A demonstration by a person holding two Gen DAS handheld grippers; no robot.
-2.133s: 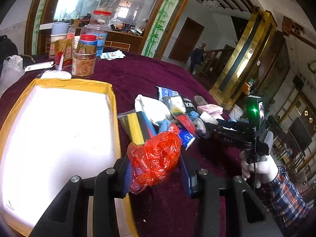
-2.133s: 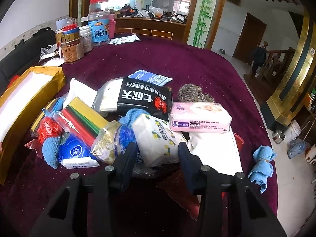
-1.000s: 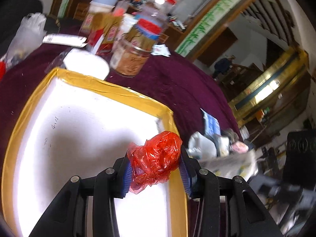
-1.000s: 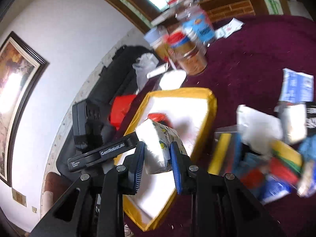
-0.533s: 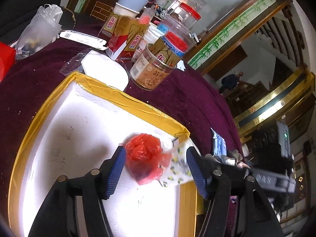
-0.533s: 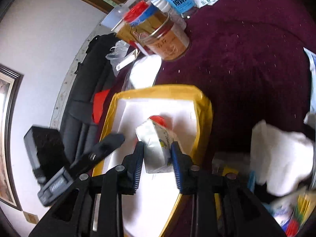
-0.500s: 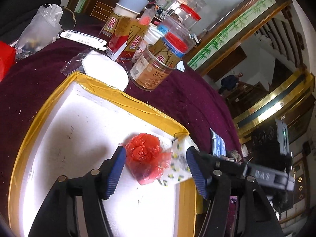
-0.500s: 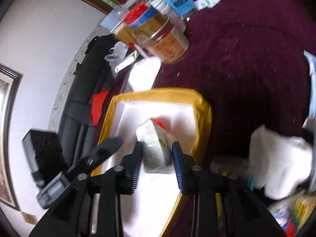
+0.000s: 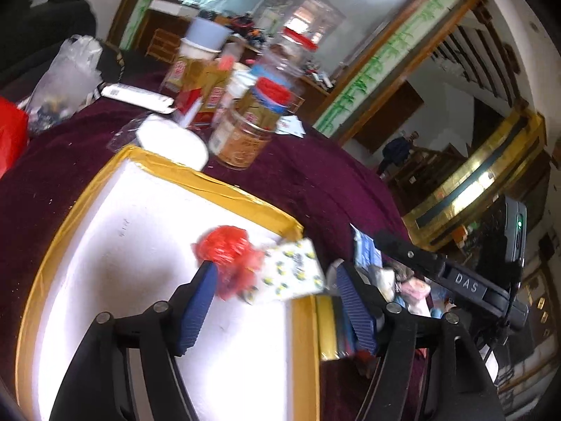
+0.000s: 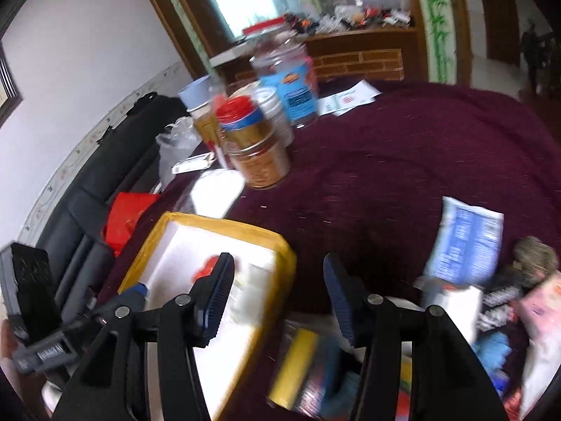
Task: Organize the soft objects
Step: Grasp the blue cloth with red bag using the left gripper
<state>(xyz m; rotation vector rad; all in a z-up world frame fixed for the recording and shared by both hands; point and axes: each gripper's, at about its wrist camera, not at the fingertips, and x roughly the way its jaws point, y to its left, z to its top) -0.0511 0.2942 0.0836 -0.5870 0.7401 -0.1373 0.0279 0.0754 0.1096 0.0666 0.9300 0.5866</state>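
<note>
The left gripper (image 9: 273, 301) is opening and grips nothing; the red plastic bag (image 9: 228, 249) and the lemon-print pack (image 9: 292, 270) lie just ahead of it in the yellow-rimmed tray (image 9: 217, 182). The right gripper (image 10: 277, 298) is also opening, with nothing between its jaws. To finish the release well, I think each gripper should lift clear before going to the pile (image 10: 466, 301) on the counter (image 10: 385, 161), at the right gripper's right side.
</note>
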